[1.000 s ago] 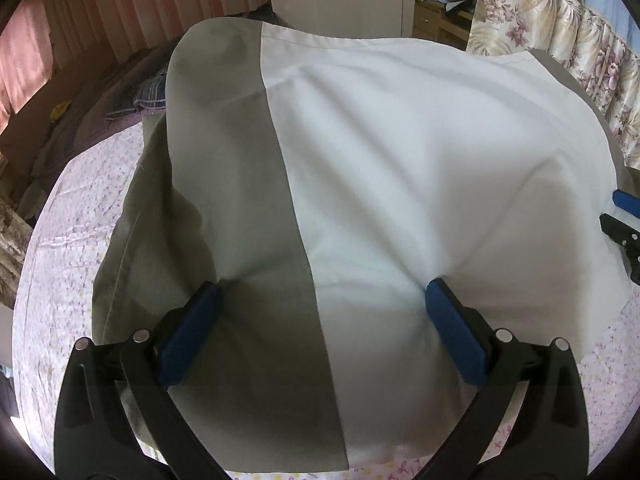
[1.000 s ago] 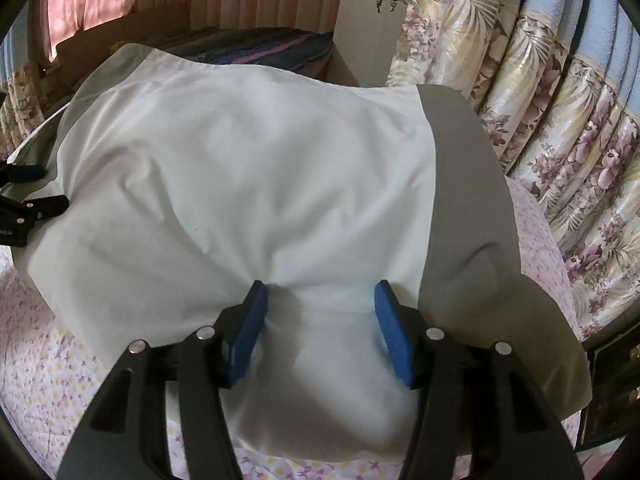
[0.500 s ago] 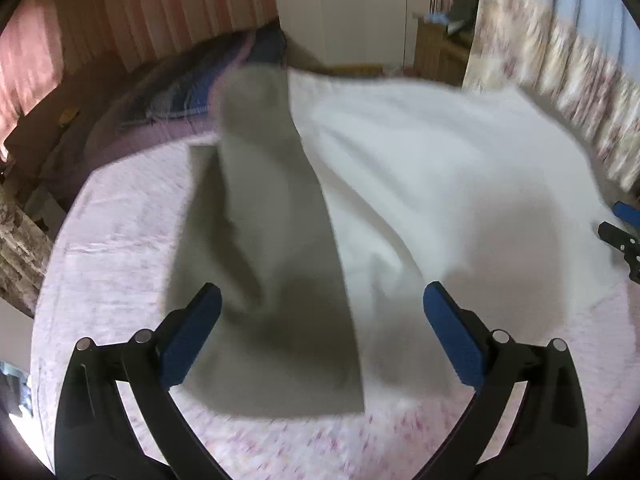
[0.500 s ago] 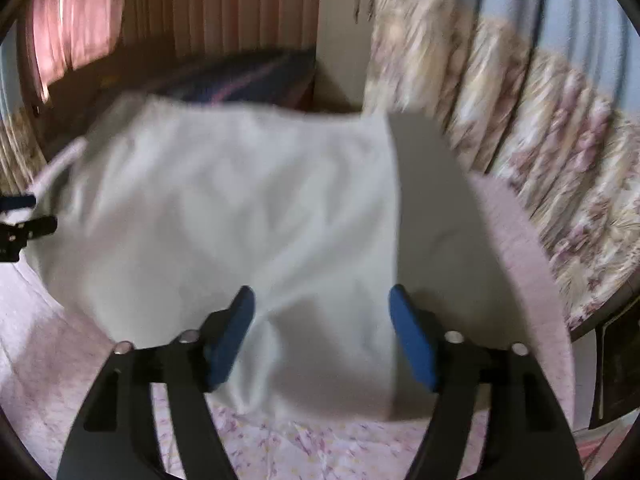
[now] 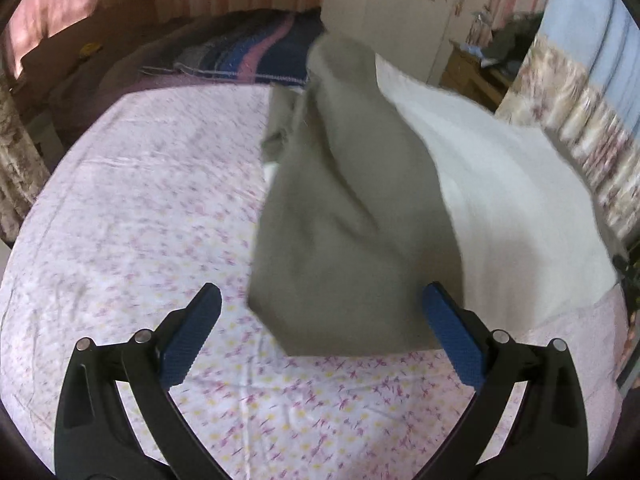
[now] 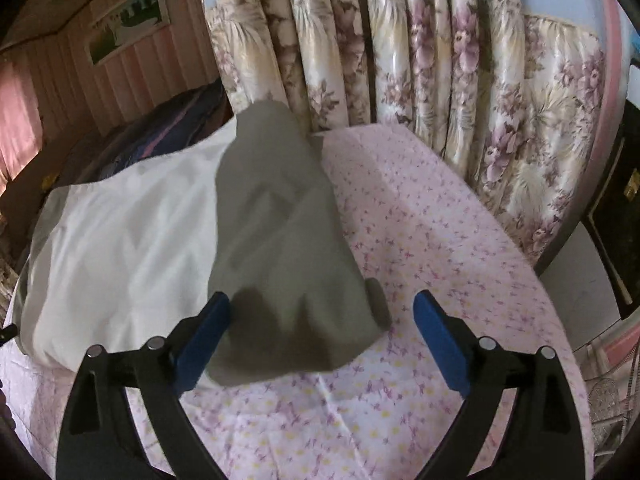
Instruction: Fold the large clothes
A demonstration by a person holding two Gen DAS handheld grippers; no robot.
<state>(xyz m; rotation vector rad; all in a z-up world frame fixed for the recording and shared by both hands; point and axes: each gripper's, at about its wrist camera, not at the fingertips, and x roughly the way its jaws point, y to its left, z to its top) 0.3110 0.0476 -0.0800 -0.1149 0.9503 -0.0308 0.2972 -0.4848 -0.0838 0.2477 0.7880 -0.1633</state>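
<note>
Ahead of both grippers, the cloth [image 5: 472, 200] lies across the bed [image 5: 140, 208], its long axis running from one gripper to the other. The left gripper [image 5: 320, 336], spread wide and empty, faces its grey end [image 5: 340, 248]; the right gripper [image 6: 320, 336], equally released, faces the other grey end [image 6: 280, 248]. Each sits just short of its own near edge, equally placed to grasp.
</note>
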